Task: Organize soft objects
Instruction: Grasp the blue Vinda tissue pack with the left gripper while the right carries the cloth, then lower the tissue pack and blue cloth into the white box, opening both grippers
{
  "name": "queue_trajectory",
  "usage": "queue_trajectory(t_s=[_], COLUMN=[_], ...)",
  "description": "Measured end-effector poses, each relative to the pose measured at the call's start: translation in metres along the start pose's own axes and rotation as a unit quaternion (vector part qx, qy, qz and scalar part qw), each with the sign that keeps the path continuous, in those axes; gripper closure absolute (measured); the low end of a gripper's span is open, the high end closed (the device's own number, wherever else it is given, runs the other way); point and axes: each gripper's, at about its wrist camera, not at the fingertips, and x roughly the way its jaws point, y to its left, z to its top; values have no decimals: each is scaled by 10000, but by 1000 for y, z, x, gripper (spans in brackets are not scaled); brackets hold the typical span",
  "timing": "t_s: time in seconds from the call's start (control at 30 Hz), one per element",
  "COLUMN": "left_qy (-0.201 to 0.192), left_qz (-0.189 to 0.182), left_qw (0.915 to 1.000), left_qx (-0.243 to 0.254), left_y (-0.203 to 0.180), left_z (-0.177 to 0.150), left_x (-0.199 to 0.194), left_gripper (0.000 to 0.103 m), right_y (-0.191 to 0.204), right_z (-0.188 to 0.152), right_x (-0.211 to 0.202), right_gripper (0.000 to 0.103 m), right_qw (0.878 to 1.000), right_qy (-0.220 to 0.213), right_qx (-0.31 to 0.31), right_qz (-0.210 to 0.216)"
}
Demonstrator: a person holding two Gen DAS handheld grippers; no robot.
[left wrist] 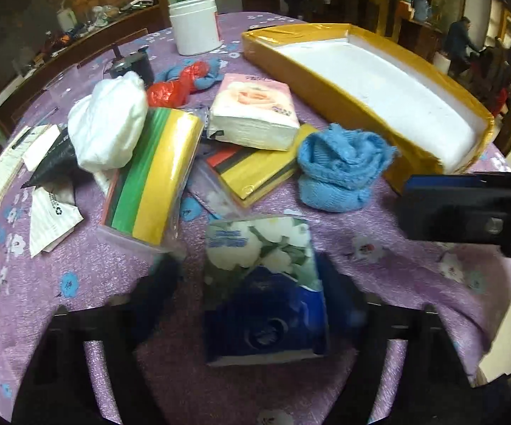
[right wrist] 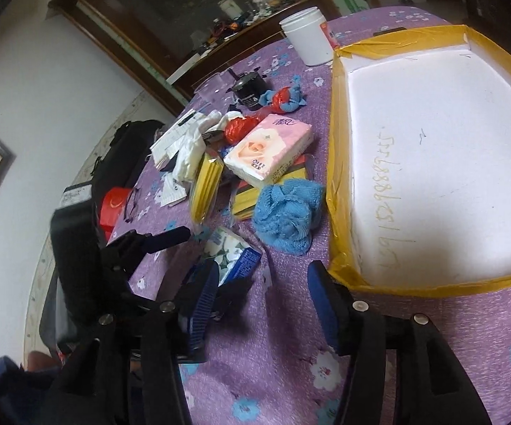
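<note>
Tissue pack (left wrist: pixel 262 283) flanked by left gripper (left wrist: pixel 252 287) fingers — grip unclear, right gripper (right wrist: pixel 262 304) spread wide, foam tray (right wrist: pixel 432 163) bare inside.

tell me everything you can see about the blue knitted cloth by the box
The blue cloth is a soft, light-blue knitted or terry piece, bunched into a loose rosette with folds curling toward its middle and a frayed edge. It sits on the purple flowered tablecloth, close beside the yellow-taped box; whether they touch is unclear. Its left side is against the striped yellow packet. Neither claw touches it.
</note>
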Motion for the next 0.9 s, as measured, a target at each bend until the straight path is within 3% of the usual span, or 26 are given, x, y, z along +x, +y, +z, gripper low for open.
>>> queue_trajectory(t_s=[0.03,0.13,0.3,0.4,0.63,0.67,0.7,0.9], left_qy=[-12,-268,-435,-429,-369,-408,-457,-644], left_qz=[-89,115,-249,-309,-350,-339,-341,-543], left_qw=[10000,9996,9987,9985,9985,9984,9982,9960], left_qx=[-3,68,-44,-127,-189,-199,-199,-308], left_y=[-1,2,13,15,16,15,15,19], left_z=[-1,-7,-19,-22,-19,-19,-19,-15], left_x=[-2,-12,-22,-20,-15,-17,-18,-26], left_gripper=[52,52,52,52,52,52,52,52], right_y=[2,13,30,37,42,43,43,46], right_z=[1,4,12,18,17,15,14,6], right_x=[2,9,22,32,48,48,47,17], right_gripper=[48,48,47,44,49,53,66,68], right_qw=[10000,9994,9943,9884,9750,9737,9731,9845], right_qy=[1,-40,-253,-281,-294,-307,-311,-713], right_qx=[9,-62,-250,-468,-841,-918,-958,-982], right_qz=[-36,-343,-1008,-1414,-2037,-2063,-2073,-1266])
